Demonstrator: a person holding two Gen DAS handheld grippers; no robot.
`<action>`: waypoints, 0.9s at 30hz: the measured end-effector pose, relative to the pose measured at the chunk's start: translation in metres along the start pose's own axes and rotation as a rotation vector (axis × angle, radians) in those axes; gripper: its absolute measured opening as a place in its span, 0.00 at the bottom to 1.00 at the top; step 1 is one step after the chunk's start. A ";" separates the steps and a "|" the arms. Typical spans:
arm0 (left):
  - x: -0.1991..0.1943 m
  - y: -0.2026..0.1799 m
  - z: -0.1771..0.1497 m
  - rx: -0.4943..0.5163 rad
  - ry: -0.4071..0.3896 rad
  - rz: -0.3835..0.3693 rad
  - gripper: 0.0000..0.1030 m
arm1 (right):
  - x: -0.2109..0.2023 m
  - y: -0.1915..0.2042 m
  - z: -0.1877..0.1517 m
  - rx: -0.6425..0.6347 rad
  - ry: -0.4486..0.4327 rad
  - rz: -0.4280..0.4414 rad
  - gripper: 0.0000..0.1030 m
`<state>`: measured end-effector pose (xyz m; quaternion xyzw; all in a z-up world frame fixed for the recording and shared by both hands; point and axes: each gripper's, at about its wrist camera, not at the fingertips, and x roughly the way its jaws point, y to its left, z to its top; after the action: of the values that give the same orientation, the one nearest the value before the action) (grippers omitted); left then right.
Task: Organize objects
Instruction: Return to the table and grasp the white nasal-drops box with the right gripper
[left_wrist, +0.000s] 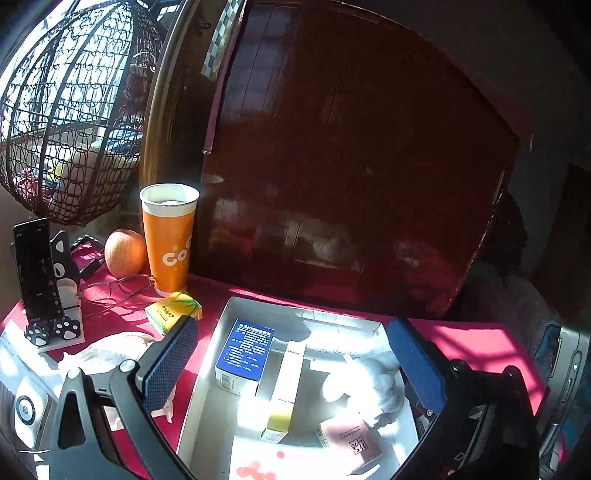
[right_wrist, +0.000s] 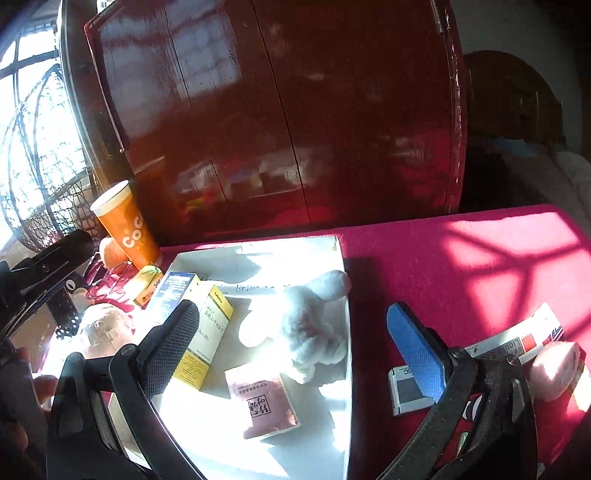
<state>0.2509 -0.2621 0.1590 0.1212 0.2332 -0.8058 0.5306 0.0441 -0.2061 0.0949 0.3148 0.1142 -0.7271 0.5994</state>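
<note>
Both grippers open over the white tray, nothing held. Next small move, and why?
Probably swing the right gripper toward the small grey-and-white box lying on the red cloth just outside the white tray. The plush toy, pink box and yellow-white box already lie in the tray; that box sits closest to the right gripper's blue pad.
</note>
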 end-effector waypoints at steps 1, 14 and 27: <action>-0.006 -0.002 -0.002 -0.002 -0.009 -0.012 1.00 | -0.004 -0.001 -0.004 0.002 -0.004 0.007 1.00; -0.027 -0.083 -0.060 0.193 0.091 -0.257 1.00 | -0.094 -0.135 -0.050 0.097 -0.064 -0.081 1.00; -0.025 -0.204 -0.192 0.605 0.410 -0.595 1.00 | -0.147 -0.247 -0.129 0.076 0.075 -0.036 1.00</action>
<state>0.0655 -0.0784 0.0547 0.3550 0.1126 -0.9141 0.1605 -0.1355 0.0452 0.0301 0.3624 0.1145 -0.7292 0.5690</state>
